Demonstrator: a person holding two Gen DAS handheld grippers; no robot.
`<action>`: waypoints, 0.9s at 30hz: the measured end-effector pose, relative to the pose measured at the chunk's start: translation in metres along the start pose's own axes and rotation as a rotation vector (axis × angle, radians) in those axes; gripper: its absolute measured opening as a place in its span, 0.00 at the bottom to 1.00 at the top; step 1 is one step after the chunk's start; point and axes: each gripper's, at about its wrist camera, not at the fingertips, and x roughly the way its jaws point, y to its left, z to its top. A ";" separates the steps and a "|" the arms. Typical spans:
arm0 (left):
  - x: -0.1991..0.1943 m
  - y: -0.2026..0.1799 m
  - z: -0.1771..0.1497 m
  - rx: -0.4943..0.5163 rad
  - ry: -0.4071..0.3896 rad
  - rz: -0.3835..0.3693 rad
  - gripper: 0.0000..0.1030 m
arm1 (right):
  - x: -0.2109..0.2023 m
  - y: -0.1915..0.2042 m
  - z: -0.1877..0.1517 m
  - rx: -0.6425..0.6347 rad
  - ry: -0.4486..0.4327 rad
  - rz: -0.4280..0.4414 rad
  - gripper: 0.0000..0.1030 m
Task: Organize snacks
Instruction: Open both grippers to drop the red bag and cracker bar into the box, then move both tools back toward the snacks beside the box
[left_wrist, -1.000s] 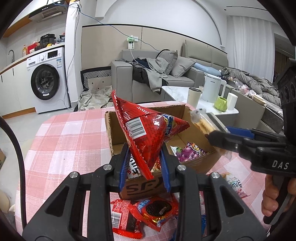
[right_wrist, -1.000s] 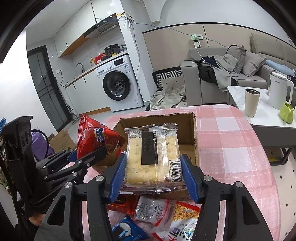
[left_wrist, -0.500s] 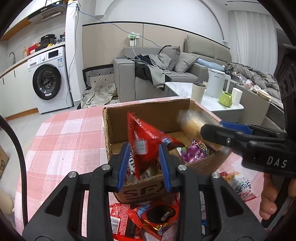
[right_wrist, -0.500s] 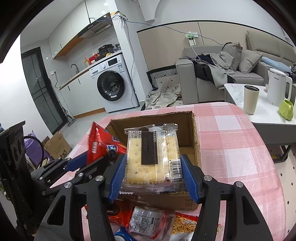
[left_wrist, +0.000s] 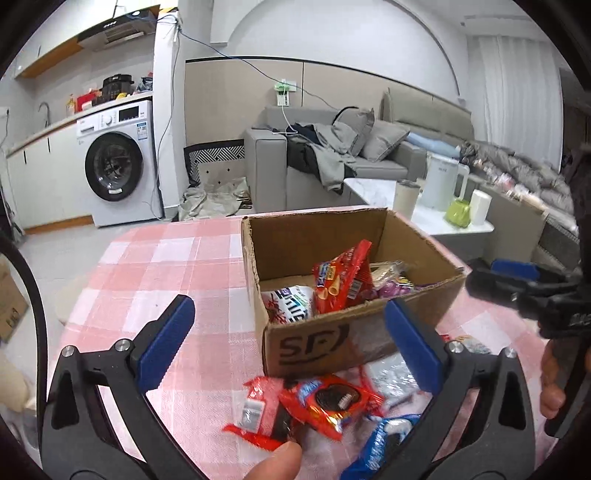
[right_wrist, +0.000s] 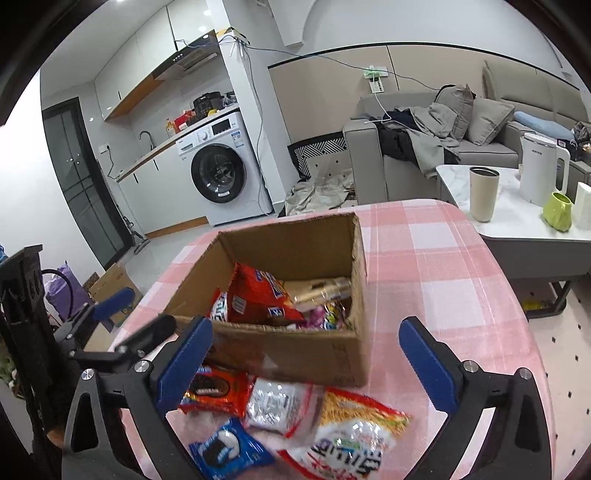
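Observation:
A brown cardboard box stands on the pink checked tablecloth. Inside lie a red snack bag, a clear cracker pack and other packets. My left gripper is open and empty just before the box. My right gripper is open and empty, also before the box; it shows at the right of the left wrist view. Loose snacks lie in front of the box: a red cookie pack, a blue cookie pack, a silver packet and a yellow-and-white bag.
The table edge curves away at right. Beyond it stands a low white table with a cup, a kettle and a green mug. A washing machine and a grey sofa are in the background.
Both grippers opened. The red bag left my left gripper and the cracker pack left my right gripper; both now lie in the box. Both grippers drew back toward the near side.

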 end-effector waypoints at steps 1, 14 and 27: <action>-0.005 0.002 -0.002 -0.011 0.002 -0.006 0.99 | -0.003 -0.001 -0.003 -0.007 0.002 -0.016 1.00; -0.033 0.007 -0.036 0.005 0.021 0.011 0.99 | -0.027 -0.011 -0.039 -0.022 0.012 -0.043 1.00; -0.045 0.001 -0.052 0.050 0.035 0.018 0.99 | -0.040 -0.013 -0.061 -0.054 0.022 -0.047 1.00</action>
